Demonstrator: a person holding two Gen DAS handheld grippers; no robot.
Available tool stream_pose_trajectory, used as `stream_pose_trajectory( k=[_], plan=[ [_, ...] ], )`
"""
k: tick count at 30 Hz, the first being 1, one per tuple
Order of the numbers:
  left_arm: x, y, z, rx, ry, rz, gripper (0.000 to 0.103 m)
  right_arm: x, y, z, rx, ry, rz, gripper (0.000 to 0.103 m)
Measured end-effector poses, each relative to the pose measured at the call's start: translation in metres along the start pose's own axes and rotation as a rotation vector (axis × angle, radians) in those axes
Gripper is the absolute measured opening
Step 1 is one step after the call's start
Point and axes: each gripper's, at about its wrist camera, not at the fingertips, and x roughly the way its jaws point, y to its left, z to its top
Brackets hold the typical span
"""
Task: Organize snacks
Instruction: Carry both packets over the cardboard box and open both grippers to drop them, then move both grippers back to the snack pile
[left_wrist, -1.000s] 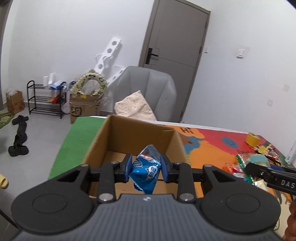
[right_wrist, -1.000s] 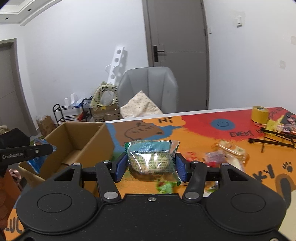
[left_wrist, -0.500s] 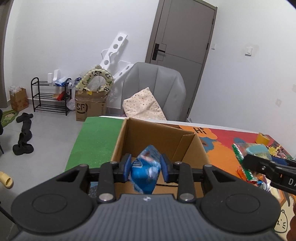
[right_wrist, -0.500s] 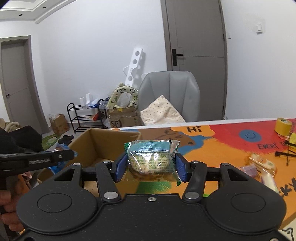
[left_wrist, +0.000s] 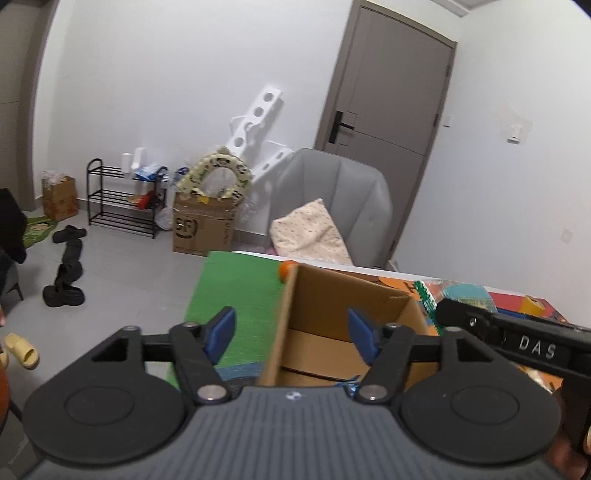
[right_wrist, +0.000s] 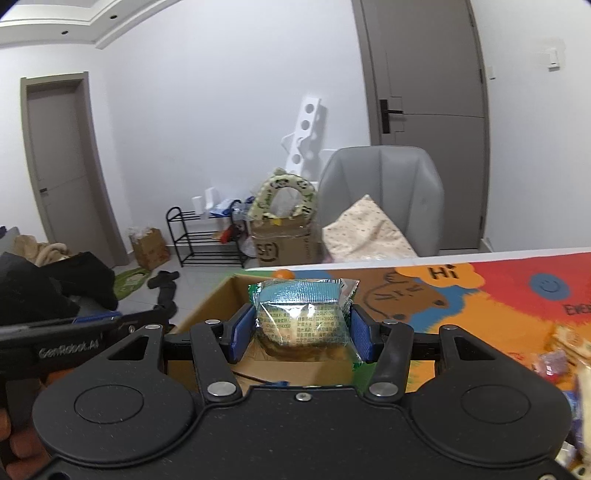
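Now our left gripper (left_wrist: 291, 334) jaws have just sprung wide, empty, above the cardboard box (left_wrist: 317, 295); our right gripper (right_wrist: 302, 334) jaws clamp the green snack pack (right_wrist: 303, 314) upright over that box.

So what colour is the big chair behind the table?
The chair is light grey, with a cream dotted cushion on its seat. The right wrist view shows it best.

Matt brown corrugated cardboard box (left_wrist: 325, 306) on a printed, smooth tabletop (right_wrist: 491, 295); glossy, crinkled plastic snack wrapper (right_wrist: 303, 314) above the box; matt black plastic tongs (right_wrist: 301, 334) with blue pads (right_wrist: 243, 332).
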Motion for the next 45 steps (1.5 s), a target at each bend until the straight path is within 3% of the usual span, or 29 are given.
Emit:
stream_pose_trajectory(
  k=[3,5,8,17,25,30,45],
  plan=[
    [-0.003,0.005,-0.001,-0.008,-0.003,0.038,0.081,0.007,0.006,0.004,0.006,-0.002,0.032,0.054],
    [-0.003,0.007,-0.002,-0.011,0.005,0.055,0.086,0.008,0.007,0.004,0.007,-0.005,0.029,0.065],
    [-0.003,0.005,-0.004,-0.003,0.012,0.056,0.090,0.004,0.004,0.002,0.003,-0.015,-0.001,0.073],
    [-0.004,-0.019,-0.012,0.033,0.024,0.017,0.094,-0.022,-0.025,-0.012,0.086,-0.013,-0.043,0.097],
    [-0.011,-0.048,-0.021,0.091,0.029,-0.062,0.094,-0.048,-0.052,-0.026,0.153,-0.031,-0.088,0.103],
    [-0.020,-0.064,-0.025,0.092,-0.013,-0.103,0.096,-0.063,-0.067,-0.034,0.179,-0.028,-0.122,0.103],
    [-0.031,-0.117,-0.044,0.134,0.037,-0.225,0.099,-0.118,-0.116,-0.058,0.249,-0.044,-0.249,0.103]
  ],
)
